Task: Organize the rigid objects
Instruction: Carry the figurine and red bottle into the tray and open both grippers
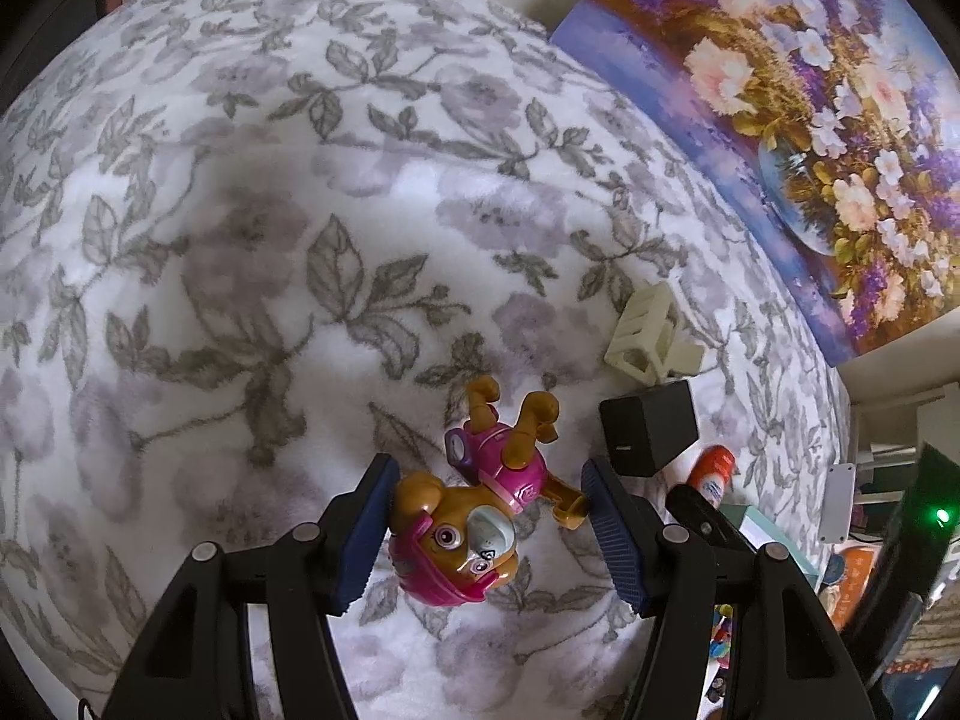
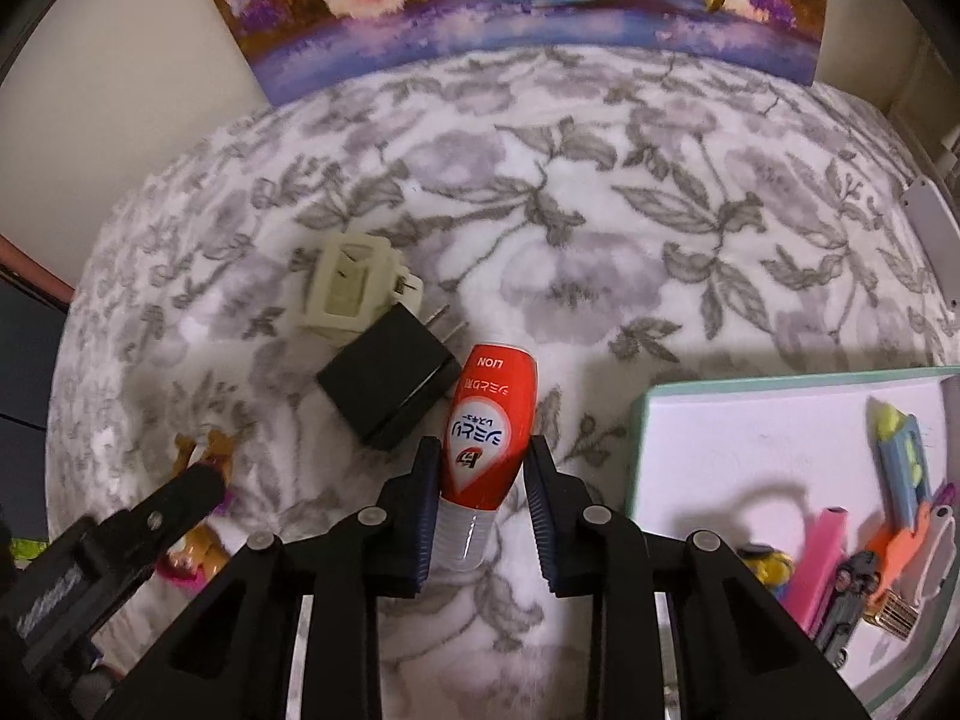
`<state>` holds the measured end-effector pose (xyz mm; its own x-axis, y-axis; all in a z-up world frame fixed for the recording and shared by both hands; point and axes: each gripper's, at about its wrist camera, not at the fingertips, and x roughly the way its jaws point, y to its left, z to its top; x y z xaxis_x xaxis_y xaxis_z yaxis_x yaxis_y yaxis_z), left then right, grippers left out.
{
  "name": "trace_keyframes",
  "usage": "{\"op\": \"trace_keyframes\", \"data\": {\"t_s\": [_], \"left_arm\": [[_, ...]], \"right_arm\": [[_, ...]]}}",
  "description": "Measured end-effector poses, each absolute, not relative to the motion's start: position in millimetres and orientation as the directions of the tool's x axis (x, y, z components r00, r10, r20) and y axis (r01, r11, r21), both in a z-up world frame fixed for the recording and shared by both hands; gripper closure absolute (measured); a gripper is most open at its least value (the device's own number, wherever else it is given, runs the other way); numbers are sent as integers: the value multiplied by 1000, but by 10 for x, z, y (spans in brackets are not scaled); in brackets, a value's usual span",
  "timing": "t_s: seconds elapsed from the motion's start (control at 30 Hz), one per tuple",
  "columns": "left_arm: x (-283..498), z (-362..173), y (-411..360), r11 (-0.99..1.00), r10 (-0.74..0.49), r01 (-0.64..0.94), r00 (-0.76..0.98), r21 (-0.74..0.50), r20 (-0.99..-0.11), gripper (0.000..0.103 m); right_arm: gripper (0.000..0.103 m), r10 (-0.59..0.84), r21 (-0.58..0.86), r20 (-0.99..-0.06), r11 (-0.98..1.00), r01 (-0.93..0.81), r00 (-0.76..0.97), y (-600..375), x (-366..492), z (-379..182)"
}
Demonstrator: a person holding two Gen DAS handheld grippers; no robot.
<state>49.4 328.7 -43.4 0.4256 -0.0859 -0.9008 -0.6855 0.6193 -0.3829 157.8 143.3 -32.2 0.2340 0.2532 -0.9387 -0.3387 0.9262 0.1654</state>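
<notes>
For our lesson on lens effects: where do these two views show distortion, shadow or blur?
Left wrist view: the blanket bulges like a dome, with a soft shadow at its centre. Right wrist view: the tray edges bend, shadows fall inside it, and the painting looks smeared.

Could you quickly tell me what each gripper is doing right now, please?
Left gripper: open around the toy dog.
Right gripper: open around the red bottle.

Dim indoor light, soft shadows, strong fisheye bending at edges.
</notes>
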Motion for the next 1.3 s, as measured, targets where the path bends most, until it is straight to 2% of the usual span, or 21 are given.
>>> {"op": "trace_keyframes", "data": {"t_s": [0.37,0.57,0.87,1.03,1.3], "left_arm": [[523,-43,2997,703,-53,-604,480,-374,-875,37],[589,197,2581,796,-12,-522,492,-306,-870,37],[682,269,1716,891,-132,-326,482,-317,-866,37],[714,239,1366,914,-166,-263,453,-309,-876,37],[751,48,887,947,-185,-180,374,-266,-909,37]], "right_arm": [[74,214,142,-931,959,-247,295,909,1331,74],[74,204,146,-923,970,-195,327,472,1194,185],[74,156,131,-925,987,-93,347,-235,1070,266],[74,103,101,-930,995,-26,352,-560,1124,243],[73,112,115,-942,993,-11,316,-712,1170,171]]}}
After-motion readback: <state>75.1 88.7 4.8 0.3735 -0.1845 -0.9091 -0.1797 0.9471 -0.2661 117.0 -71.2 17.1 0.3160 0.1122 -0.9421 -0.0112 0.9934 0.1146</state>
